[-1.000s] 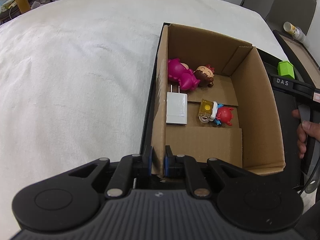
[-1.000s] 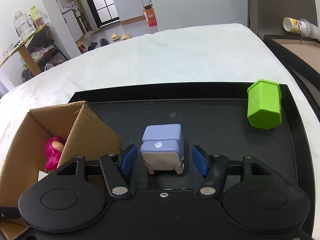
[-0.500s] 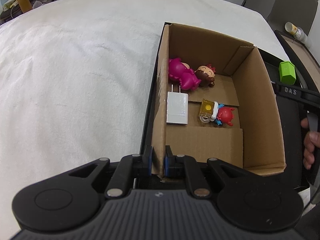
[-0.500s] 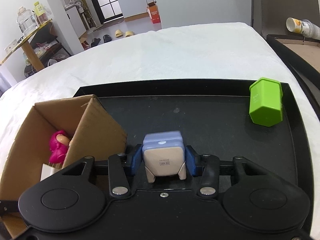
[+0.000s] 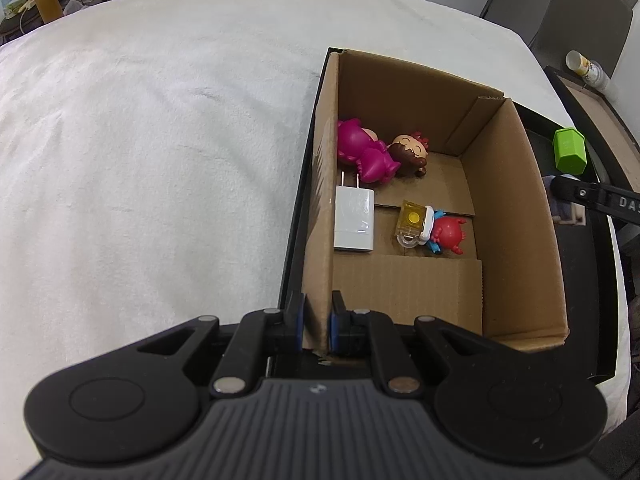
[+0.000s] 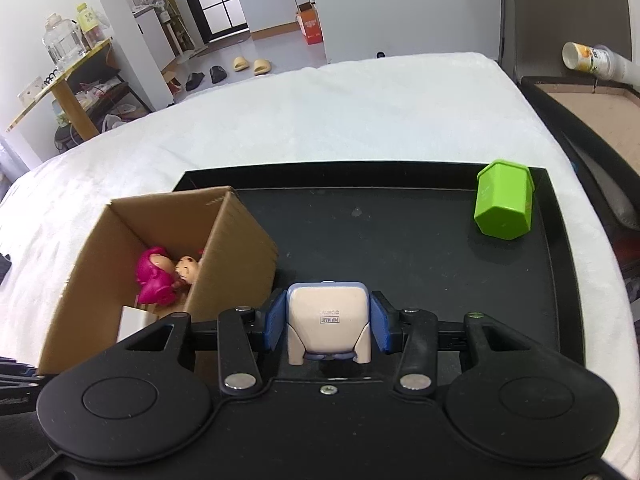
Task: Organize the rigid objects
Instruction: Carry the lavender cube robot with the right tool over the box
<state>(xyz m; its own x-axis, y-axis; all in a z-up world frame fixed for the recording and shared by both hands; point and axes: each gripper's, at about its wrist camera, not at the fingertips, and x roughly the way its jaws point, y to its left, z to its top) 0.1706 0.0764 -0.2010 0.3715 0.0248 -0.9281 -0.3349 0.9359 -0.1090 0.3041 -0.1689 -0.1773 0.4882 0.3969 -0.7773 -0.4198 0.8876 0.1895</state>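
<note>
The right gripper (image 6: 327, 326) clamps the blue-and-cream box figure (image 6: 328, 322) above the black tray (image 6: 400, 240); the cardboard box (image 6: 236, 256) lies just to its left, its near wall pinched by the left gripper (image 5: 317, 326).

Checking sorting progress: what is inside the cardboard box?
The cardboard box holds a pink figure, a brown-haired figure, a white charger and a red-and-yellow toy. The near wall hides its front floor.
</note>
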